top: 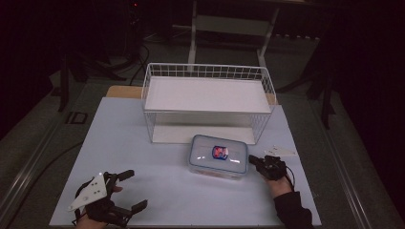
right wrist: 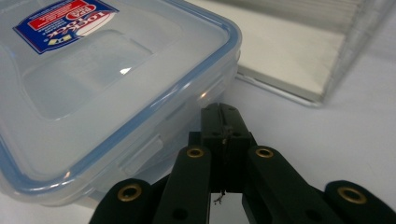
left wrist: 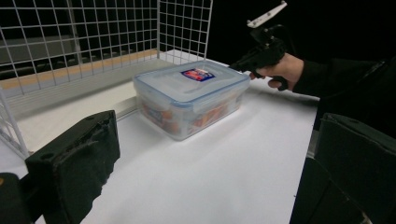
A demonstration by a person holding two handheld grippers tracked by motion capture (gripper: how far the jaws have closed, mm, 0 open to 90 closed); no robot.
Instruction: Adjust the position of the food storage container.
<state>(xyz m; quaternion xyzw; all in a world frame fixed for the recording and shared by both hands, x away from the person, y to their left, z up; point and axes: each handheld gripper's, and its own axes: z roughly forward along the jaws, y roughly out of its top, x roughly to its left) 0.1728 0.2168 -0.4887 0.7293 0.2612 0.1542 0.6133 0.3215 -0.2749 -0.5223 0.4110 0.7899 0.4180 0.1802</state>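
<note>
High view: lidded container [top: 218, 156] centre frame on desk [top: 143, 157], before wire basket [top: 208, 102]. Right tool [top: 257, 162] clenched empty at its right edge; left tool [top: 130, 190] released, lower left. Container not yet moved.

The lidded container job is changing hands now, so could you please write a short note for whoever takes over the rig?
Left gripper: open, holding nothing, near the table's front left corner.
Right gripper: jaws shut, tip at the right side of the lidded container, by its side latch; whether it touches is unclear.
Container: on the table in front of the wire basket, lid on, food inside.
Done: right gripper brought to the container.
Left: probably working the latches or moving it; nothing lifted yet.
</note>
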